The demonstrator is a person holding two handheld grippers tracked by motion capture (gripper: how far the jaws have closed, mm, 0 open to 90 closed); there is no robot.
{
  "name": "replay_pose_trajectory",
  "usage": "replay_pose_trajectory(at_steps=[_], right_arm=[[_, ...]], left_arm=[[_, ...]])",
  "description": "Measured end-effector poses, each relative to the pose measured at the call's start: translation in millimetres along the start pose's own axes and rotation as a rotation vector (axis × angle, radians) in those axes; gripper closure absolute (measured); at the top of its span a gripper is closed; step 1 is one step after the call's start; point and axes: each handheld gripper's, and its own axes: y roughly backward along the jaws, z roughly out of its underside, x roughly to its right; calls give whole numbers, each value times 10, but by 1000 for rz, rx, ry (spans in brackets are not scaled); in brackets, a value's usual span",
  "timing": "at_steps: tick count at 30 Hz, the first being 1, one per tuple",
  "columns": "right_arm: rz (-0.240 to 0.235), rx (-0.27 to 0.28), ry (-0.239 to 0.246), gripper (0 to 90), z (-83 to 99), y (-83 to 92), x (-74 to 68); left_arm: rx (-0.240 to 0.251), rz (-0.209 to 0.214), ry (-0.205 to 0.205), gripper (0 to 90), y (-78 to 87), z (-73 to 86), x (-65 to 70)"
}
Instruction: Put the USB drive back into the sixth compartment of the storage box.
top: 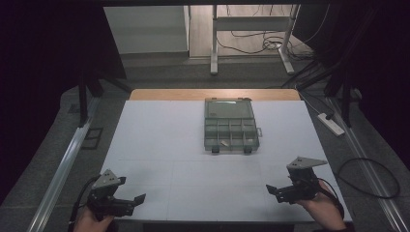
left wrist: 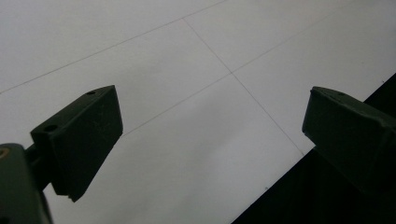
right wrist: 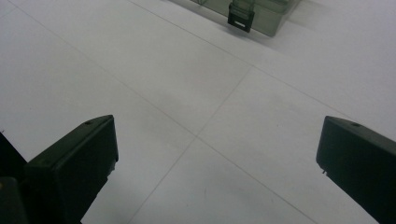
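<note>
Box: a see-through grey-green box lies flat on the white table. It sits near the far edge, about in the middle from side to side.
Box lid: the lid is thrown back away from the person. The inside is cut into small rooms.
Small thing in the box: a little pale piece lies in one of the rooms in the near row. It is too small to tell what it is.
Box clips: two dark clips hang on the near wall of the box. In the right gripper view one clip and a corner of the box show at the top.
Left gripper: the left gripper is at the near left corner of the table, in the person's left hand. It points toward the middle. Its jaws are wide apart and nothing is between them. In the left gripper view the left gripper has bare white table and the table's dark edge under it.
Right gripper: the right gripper is at the near right side of the table, in the person's right hand. It points left. Its jaws are wide apart too and hold nothing.
Gap: both grippers are well apart from the box and from each other.
Floor: a white power strip and cables lie on the grey floor to the right of the table.
</note>
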Motion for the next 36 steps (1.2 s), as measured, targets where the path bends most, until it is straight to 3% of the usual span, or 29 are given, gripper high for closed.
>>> replay_pose_trajectory(at_steps=[36], right_arm=[[94,-18,-56,0,338,295,9]], left_arm=[[0,2,12,48,0,-2,-10]])
